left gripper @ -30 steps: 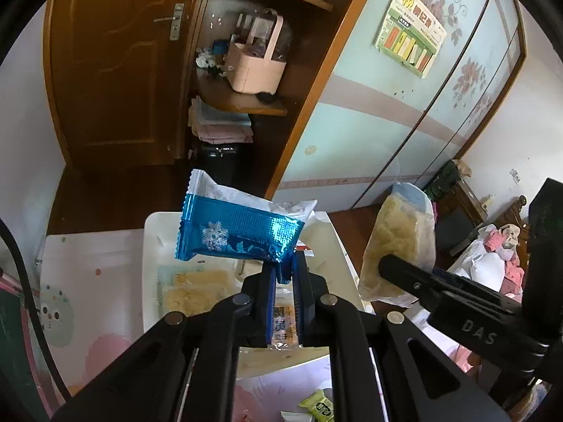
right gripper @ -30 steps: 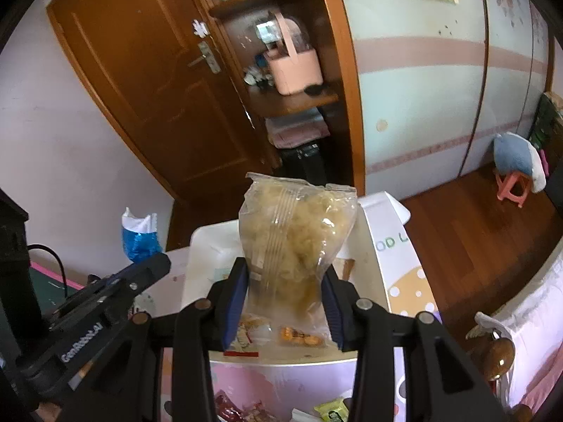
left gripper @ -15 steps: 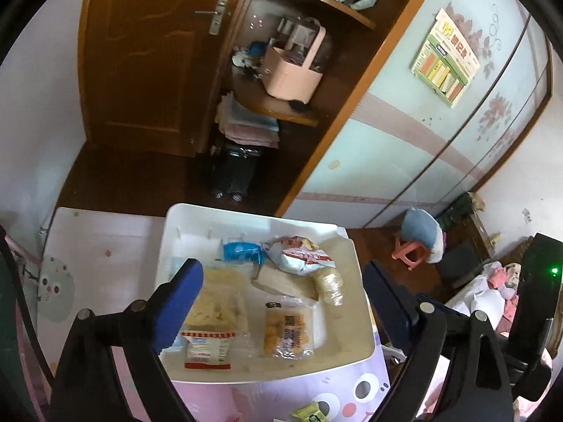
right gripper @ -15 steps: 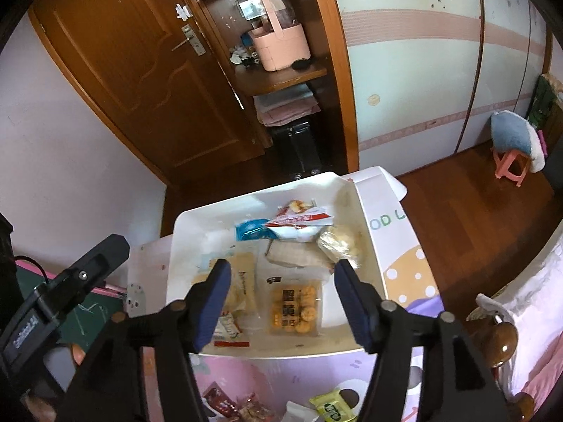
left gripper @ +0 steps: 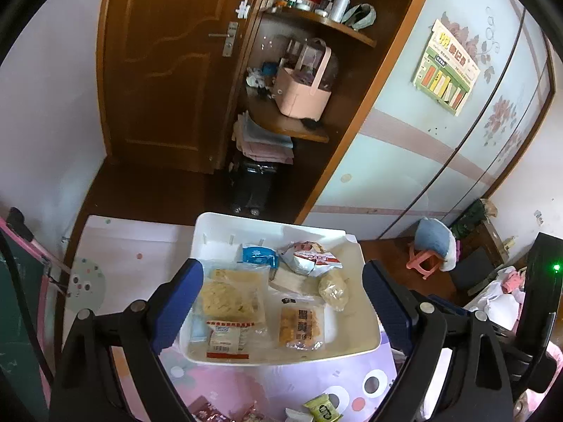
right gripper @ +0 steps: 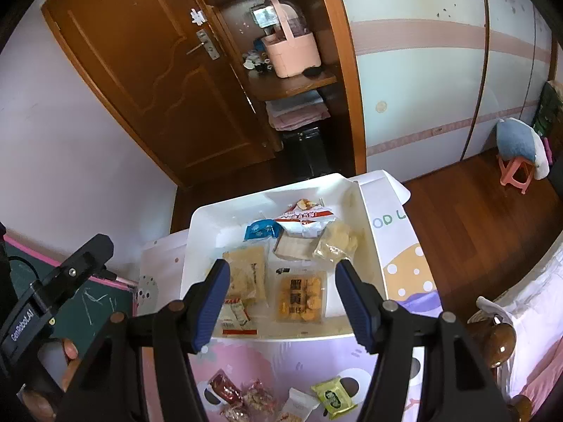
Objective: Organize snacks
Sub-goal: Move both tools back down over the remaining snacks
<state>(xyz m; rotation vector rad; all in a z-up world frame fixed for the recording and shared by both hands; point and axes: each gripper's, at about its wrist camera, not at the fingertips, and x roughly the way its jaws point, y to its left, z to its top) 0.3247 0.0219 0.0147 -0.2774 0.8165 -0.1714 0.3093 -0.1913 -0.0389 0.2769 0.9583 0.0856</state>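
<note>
Both tools empty, left tool [left gripper: 281, 302] wide, right tool [right gripper: 281, 299] partly open, you hover over the tray [right gripper: 200, 246]; next, fetch the loose snacks [right gripper: 330, 395] on the desk [right gripper: 288, 362].

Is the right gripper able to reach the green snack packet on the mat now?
Probably yes: the right gripper is open and empty, and the green snack packet lies uncovered on the mat, apart from other packets.

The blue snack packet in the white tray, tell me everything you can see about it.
The blue snack packet is a small, shiny foil-like wrapper with a white snowflake print and a pale crimped end. It looks sealed and lies flat near the far side of the white tray. Its right end lies against the red and white bag, apparently touching it. No gripper touches it.
</note>
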